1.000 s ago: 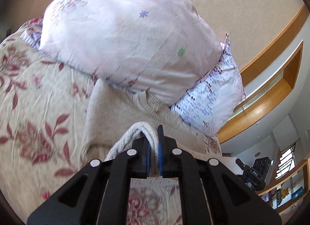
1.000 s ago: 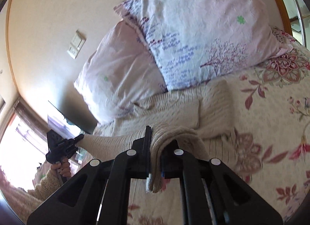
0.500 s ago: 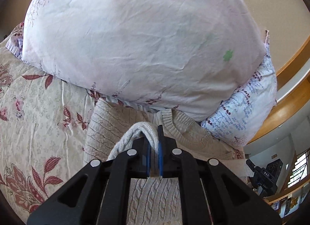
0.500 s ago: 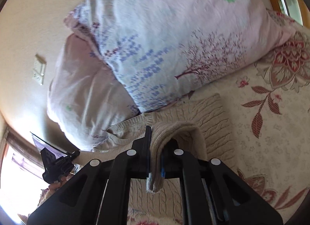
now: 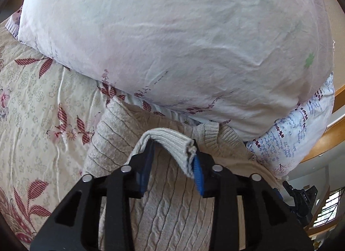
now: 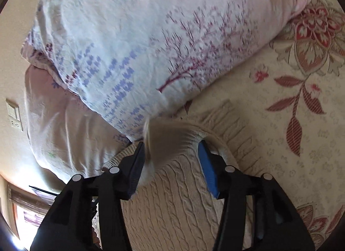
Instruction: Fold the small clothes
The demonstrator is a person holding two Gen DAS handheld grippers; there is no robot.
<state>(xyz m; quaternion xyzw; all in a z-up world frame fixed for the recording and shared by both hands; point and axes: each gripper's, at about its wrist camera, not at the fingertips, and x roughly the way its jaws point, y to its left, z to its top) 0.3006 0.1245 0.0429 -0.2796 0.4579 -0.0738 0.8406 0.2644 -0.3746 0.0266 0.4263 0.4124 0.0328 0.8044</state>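
Observation:
A beige cable-knit sweater (image 5: pixel 172 203) lies on the floral bedspread, its neck close to the pillows. It also shows in the right wrist view (image 6: pixel 179 203). My left gripper (image 5: pixel 172 162) is open; the ribbed hem (image 5: pixel 170 141) drapes loosely across its fingers just above the sweater's chest. My right gripper (image 6: pixel 172 160) is open too, with a blurred fold of the hem (image 6: pixel 172 136) sliding off between its fingers.
Two large pillows (image 5: pixel 172 46) (image 6: pixel 151 46) lie right behind the sweater's neck. The floral bedspread (image 5: pixel 32 104) (image 6: pixel 301 110) spreads to both sides. A wall with a switch plate (image 6: pixel 15 115) stands behind; wooden shelving (image 5: pixel 332 134) is at right.
Both grippers carried the hem forward toward the pillows and lower onto the sweater. Both jaws were shut on the hem and have now opened.

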